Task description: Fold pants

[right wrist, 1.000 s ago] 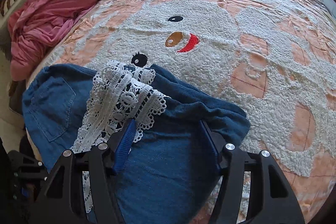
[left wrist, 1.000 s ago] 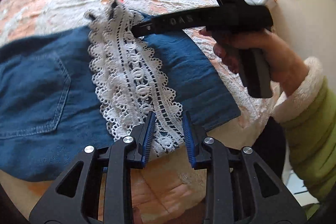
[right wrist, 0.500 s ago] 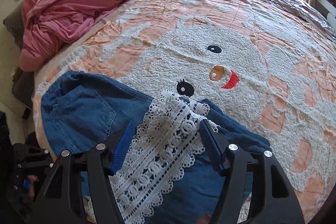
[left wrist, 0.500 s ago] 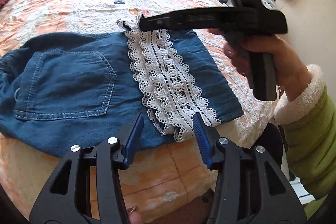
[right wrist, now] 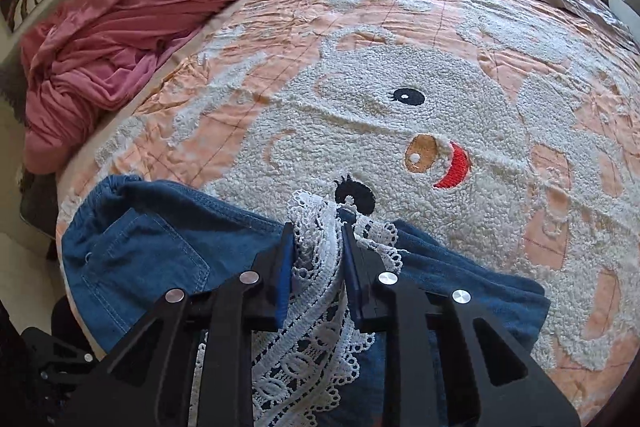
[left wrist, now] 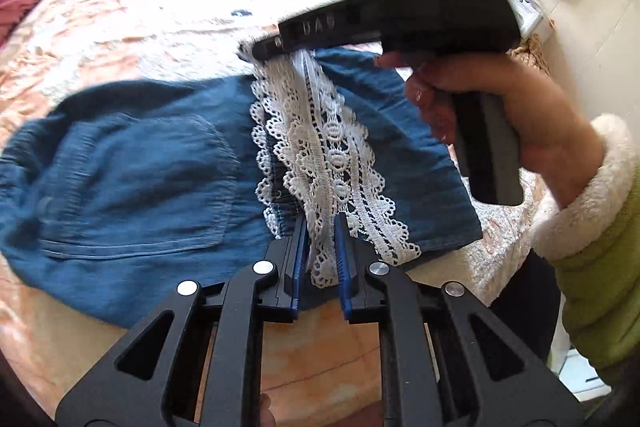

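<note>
On the bed, near its edge: the pants lie across the snowman bedspread, back pocket up, waistband end toward the pink blanket side.
Fold so far: I judge one fold is already in — the leg ends sit doubled back over the body, so the white lace trim runs as a band across the denim, not at a far end.
Left gripper: my jaws are drawn nearly together on the near end of the lace, a strip of trim pinched between the blue pads.
Right gripper: same story at the far end — narrow gap, lace and the denim edge bunched between the fingers; in the left view its tip sits right on the top of the trim.
Lift: the lace looks gathered and slightly raised at both ends, though I cannot tell how far it is clear of the layer below.
Left to do: I reckon this held edge has to be carried over toward the pocket side, laid flat and let go.
Progress: roughly midway, by my estimate.
</note>
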`<state>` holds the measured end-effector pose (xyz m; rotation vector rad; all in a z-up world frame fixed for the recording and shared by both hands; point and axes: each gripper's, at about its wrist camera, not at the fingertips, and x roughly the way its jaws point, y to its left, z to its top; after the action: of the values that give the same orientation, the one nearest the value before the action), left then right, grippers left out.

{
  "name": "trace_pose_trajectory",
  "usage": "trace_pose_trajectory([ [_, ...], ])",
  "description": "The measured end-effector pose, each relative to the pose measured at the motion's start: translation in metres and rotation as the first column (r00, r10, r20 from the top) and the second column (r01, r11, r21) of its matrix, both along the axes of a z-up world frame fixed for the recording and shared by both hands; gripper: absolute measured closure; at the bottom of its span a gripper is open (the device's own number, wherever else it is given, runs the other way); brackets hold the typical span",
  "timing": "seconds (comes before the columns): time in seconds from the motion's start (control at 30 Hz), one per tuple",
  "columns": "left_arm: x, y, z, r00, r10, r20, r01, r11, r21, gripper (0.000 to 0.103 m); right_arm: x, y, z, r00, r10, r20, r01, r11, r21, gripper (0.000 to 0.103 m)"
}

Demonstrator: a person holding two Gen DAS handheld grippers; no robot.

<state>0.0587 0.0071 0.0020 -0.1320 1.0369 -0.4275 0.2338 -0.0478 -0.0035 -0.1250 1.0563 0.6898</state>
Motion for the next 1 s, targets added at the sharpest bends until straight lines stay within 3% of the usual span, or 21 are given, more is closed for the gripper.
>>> trace_pose_trajectory([
  [0.1,-0.001,-0.003,-0.013,0.999,-0.026,-0.045,0.027,0.999,0.025,0.093,-0.001,0.007,-0.013,0.999,0.028,-0.035,-0.027,1.0,0.007,0.063],
  [0.17,-0.006,-0.001,-0.014,0.999,-0.025,-0.04,0.027,0.999,0.031,0.089,-0.003,0.002,-0.007,0.998,0.035,-0.05,-0.032,0.998,0.053,0.059],
  [0.2,-0.008,0.003,-0.01,0.999,-0.022,-0.038,0.023,1.0,0.014,0.087,-0.003,-0.003,0.001,0.999,0.03,-0.044,-0.027,0.997,0.075,0.059],
  [0.27,-0.012,0.011,0.002,1.0,-0.006,-0.012,0.006,1.0,0.007,0.073,-0.005,-0.021,0.022,1.0,0.014,-0.014,-0.012,0.99,0.139,0.059],
  [0.37,-0.02,0.015,0.026,0.998,-0.017,0.06,0.016,1.0,0.021,0.072,-0.011,-0.036,0.041,0.999,0.026,0.033,-0.031,0.989,0.143,0.059],
  [0.47,-0.021,0.0,0.034,0.993,-0.071,0.089,0.071,0.997,0.009,0.073,-0.016,-0.028,0.03,0.996,0.085,0.008,-0.086,0.993,0.083,0.062],
  [0.63,-0.012,-0.037,0.003,0.99,-0.138,0.024,0.137,0.989,0.052,0.072,-0.018,-0.007,-0.017,0.991,0.107,-0.077,-0.111,0.993,-0.048,0.062],
  [0.73,-0.012,-0.039,-0.01,0.992,-0.127,0.023,0.125,0.989,0.085,0.071,-0.019,-0.007,-0.026,0.992,0.099,-0.081,-0.103,0.994,-0.043,0.061],
  [0.87,-0.011,-0.043,-0.008,0.993,-0.118,0.019,0.116,0.991,0.071,0.067,-0.017,-0.012,-0.022,0.991,0.094,-0.093,-0.096,0.995,-0.019,0.061],
  [1.0,-0.017,-0.043,0.001,0.994,-0.11,0.029,0.108,0.992,0.062,0.054,-0.017,-0.023,-0.001,0.992,0.066,-0.106,-0.06,0.996,0.065,0.045],
])
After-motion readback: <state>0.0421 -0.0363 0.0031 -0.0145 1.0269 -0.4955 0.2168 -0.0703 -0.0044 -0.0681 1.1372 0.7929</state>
